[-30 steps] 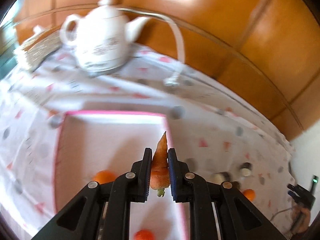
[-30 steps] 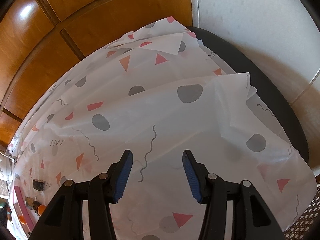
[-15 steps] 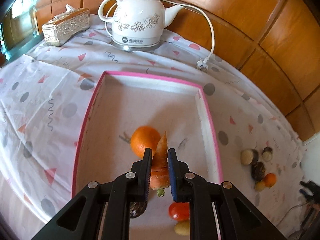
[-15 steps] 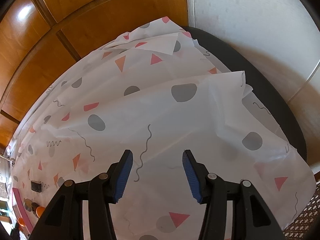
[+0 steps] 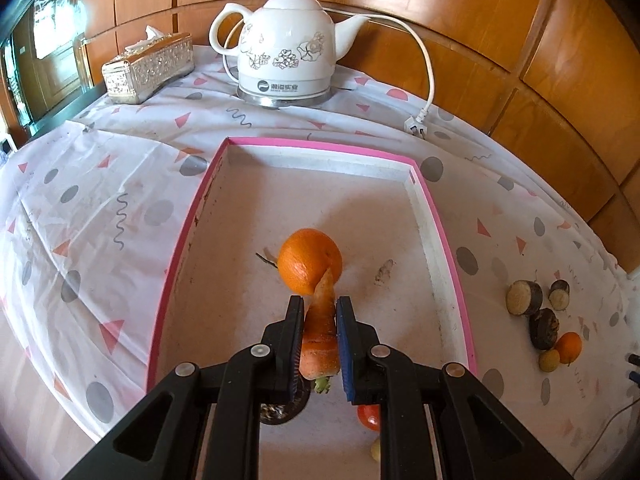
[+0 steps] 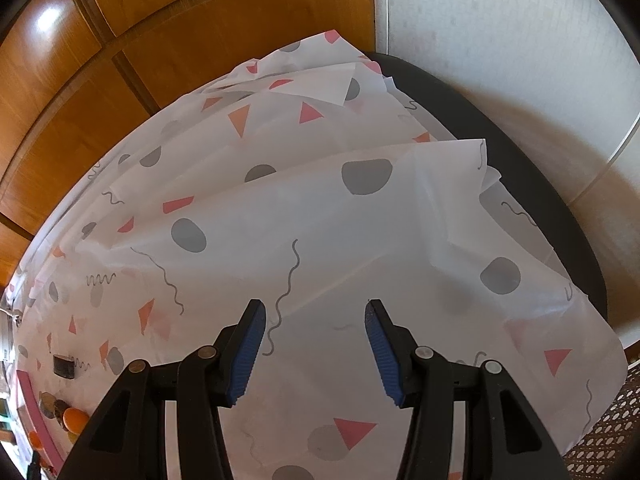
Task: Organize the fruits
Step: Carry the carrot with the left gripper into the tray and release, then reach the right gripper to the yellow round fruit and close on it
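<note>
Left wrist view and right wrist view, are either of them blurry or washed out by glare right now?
Left wrist view: sharp, evenly daylit, with fisheye bending of the pink-rimmed rectangular tray and a soft sheen on the white ceramic kettle. Right wrist view: also sharp, one bright glare spot on the orange wooden wall panel.

Orange carrot (image 5: 320, 332) clamped tip-forward above pink-rimmed tray (image 5: 448, 248), orange (image 5: 310, 260) resting inside

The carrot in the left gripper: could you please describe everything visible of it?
The carrot is short, orange and tapered, with a stub of green stem at its thick end. The left gripper is shut on its thick part, the pads pressing both flanks. Its tip points away from the camera, in front of the orange, above the pink-rimmed tray.
</note>
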Tool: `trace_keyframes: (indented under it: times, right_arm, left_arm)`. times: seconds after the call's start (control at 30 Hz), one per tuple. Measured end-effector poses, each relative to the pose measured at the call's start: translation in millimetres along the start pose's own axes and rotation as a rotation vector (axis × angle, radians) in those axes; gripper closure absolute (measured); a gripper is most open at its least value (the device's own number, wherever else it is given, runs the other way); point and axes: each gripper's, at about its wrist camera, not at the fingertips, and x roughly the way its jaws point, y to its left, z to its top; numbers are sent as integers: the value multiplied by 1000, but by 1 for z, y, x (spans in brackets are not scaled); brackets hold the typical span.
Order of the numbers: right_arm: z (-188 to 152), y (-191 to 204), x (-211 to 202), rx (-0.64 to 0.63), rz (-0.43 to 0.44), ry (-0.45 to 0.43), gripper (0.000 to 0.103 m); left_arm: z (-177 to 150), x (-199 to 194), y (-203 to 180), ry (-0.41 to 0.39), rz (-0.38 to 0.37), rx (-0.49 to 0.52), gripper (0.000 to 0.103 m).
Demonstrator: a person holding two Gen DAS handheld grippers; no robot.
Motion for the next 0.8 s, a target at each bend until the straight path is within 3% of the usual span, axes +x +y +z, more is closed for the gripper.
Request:
trace_keyframes:
  times: [0.2,0.4,0.53,0.67,0.8]
  right_arm:
    - [-1,8,-2,-42,30,-13,50]
    - [-14,57,-19,-294,108,-96,51]
    - [-25,77,-21,-406,124,-98,51]
    - [-34,92,-26,-484,184,-111,51]
    - [-52,114,-30,-617,223,-122,51]
  left_arm:
    - [-7,-4,-1,-22,15,-17,79]
    - [-11,-13,-3,-49,25,-13,78]
    - [-12,-17,-2,-59,28,-21,77]
    - [-13,-25,-1,-74,34,-28,64]
    - [-16,-34,5,-88,43,-41,62]
